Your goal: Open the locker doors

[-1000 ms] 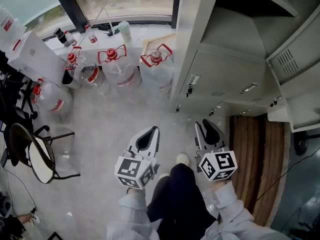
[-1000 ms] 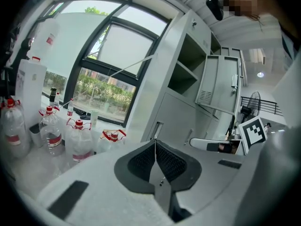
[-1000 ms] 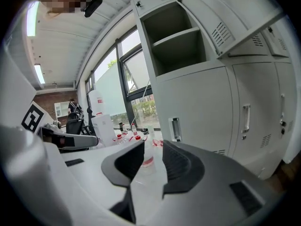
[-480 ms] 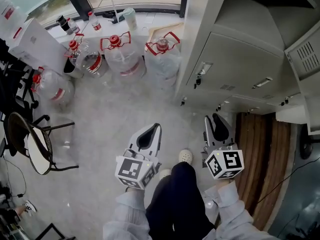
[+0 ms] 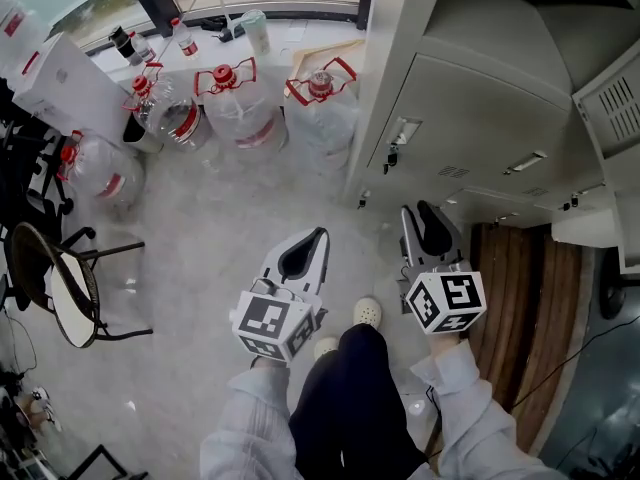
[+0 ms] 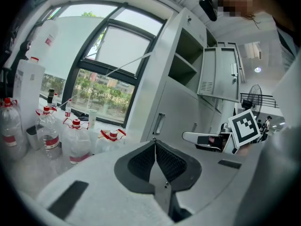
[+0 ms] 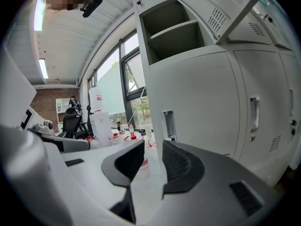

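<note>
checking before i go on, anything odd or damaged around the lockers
Nothing stands out. The water jugs stand upright by the window, an upper locker door hangs open, and the lower doors are shut with no visible damage.

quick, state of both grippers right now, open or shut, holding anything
Left gripper: shut, holding nothing.
Right gripper: open, nothing between its jaws.

Matt painted metal lockers (image 5: 480, 108), clear plastic water jugs (image 5: 240, 120), smooth floor (image 5: 200, 258)
</note>
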Tool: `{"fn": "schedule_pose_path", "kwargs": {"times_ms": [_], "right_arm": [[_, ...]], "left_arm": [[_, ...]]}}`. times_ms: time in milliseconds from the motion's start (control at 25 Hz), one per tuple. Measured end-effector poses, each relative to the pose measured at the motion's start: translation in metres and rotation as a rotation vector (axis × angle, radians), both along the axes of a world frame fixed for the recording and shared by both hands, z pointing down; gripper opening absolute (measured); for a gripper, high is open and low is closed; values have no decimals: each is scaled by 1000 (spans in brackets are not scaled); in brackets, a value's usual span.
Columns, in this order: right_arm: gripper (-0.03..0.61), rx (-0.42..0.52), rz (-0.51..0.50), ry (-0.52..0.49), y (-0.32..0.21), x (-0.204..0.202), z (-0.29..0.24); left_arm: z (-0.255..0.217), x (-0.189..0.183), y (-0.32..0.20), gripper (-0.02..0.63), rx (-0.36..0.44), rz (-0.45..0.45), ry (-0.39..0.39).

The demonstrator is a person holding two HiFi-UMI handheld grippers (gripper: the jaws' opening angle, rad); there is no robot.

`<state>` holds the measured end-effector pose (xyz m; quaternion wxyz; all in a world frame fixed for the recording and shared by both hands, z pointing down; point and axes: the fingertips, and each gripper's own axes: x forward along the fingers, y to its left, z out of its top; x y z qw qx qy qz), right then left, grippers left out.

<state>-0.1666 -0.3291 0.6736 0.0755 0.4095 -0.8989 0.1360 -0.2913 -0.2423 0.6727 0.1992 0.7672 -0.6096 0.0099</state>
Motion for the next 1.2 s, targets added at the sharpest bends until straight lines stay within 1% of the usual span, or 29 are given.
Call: {"fn": "schedule_pose_path", "kwargs": {"times_ms": [120,280,360,480,600,760,920,1080,1200], "right_arm": [[103,2,-21,16,-11,-11,4],[103,1,-17,20,-29,-17,6],[103,-6,-5,11,-40,-18,8],[103,18,8,46,-58,-21,11],[103,30,-5,59,-71,-30,12],[103,45,-22,71,-85,-43,14],[103,52,-16,94,-101,-50,17],[103,54,-6,104,-114,-55,18],[103,55,-9,103,-121,-61,17]], "left_arm": [[7,4,-17,12,11,24,7],[13,5,-37,12,5,35,-20],[14,1,-46,12,6,23,-20],[14,-10,-58,12,13,-10,-22],[14,-19,-66,12,12,-32,-46],[15,-24,-74,12,14,-25,-94],[18,-36,-81,12,17,-53,-89],[22,-48,-84,12,10,-89,-68],[24,-54,-88,12,3,-98,-67]]}}
